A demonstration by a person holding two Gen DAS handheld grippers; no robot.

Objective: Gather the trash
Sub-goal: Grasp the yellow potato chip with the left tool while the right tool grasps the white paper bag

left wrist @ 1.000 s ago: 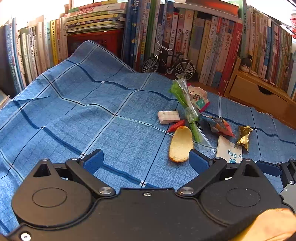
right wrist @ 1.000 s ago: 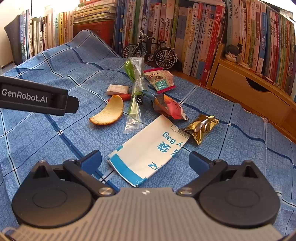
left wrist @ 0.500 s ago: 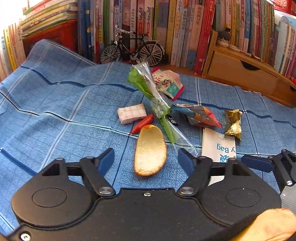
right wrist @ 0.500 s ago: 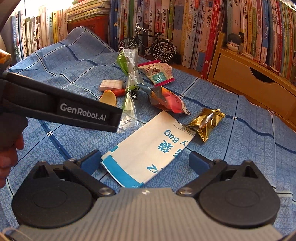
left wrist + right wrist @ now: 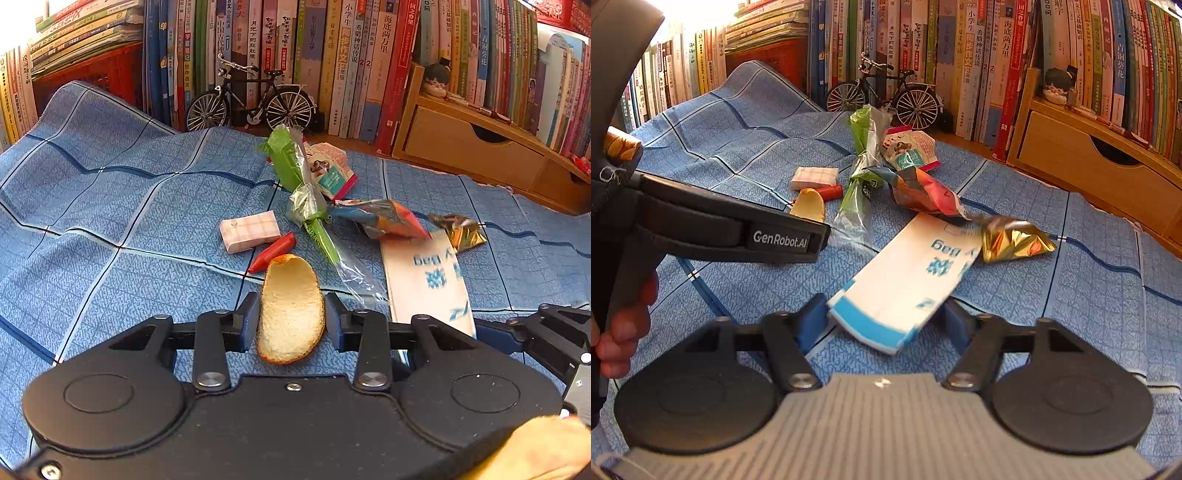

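Note:
A pale curved potato chip lies on the blue checked cloth. My left gripper is closing on it, both pads touching its sides. A white and blue paper bag lies between the closing jaws of my right gripper; its near end is pinched and slightly raised. Behind lie a green-and-clear wrapper, an orange snack packet, a gold wrapper, a pink checked packet, a red piece and a teal-printed pouch.
A model bicycle stands at the back before a row of books. A wooden drawer unit is at the back right. The left tool's black side and a hand fill the left of the right wrist view.
My left gripper moved right and down until it straddled the chip, then narrowed onto it. My right gripper narrowed onto the paper bag, whose near end shifted and lifted.

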